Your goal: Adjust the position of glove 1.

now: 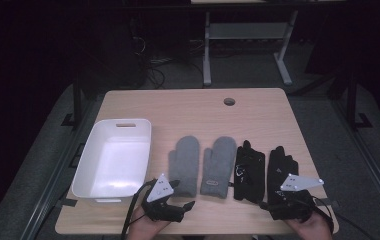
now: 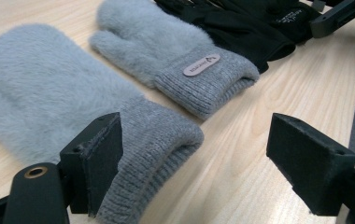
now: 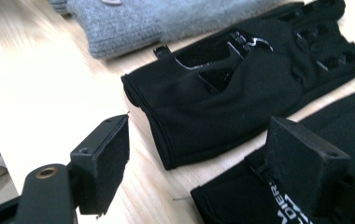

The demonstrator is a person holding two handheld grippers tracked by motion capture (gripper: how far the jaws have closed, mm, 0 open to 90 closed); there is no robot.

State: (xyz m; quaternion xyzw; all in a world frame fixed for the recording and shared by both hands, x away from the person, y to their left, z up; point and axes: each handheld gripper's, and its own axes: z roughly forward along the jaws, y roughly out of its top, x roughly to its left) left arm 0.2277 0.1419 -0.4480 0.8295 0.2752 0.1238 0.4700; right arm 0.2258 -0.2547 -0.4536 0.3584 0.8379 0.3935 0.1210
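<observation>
Four gloves lie in a row across the light wooden table (image 1: pixel 188 107), and the landmark is the fluffy grey mitten with the small oval label on its ribbed cuff (image 1: pixel 218 166), fingers pointing to the far edge. Just left of it, a strip of bare wood between them, lies its twin, the plain fluffy grey mitten (image 1: pixel 184 164), thumb turned toward the labelled one. Right of the labelled mitten comes the first black fabric glove with glossy patches (image 1: pixel 249 170), close against it, then the second black fabric glove with white lettering at its cuff (image 1: pixel 281 167).

The left gripper (image 1: pixel 177 206) sits at the near edge, just below the plain mitten's cuff. In the left gripper view its jaws stand wide apart, one jaw against the ribbed cuff's edge, nothing pinched between them. The right gripper (image 1: pixel 285 207) hovers over the lettered glove's cuff, jaws spread wide too, the cuff below them, nothing clamped.

Room to move: far left of the labelled mitten stands a white rectangular plastic tub (image 1: pixel 92 157), reaching the table's left edge. Beyond the fingertips, open wood runs to the far edge and its round cable hole (image 1: pixel 229 101). The near edge is tight, cuffs close to it.
</observation>
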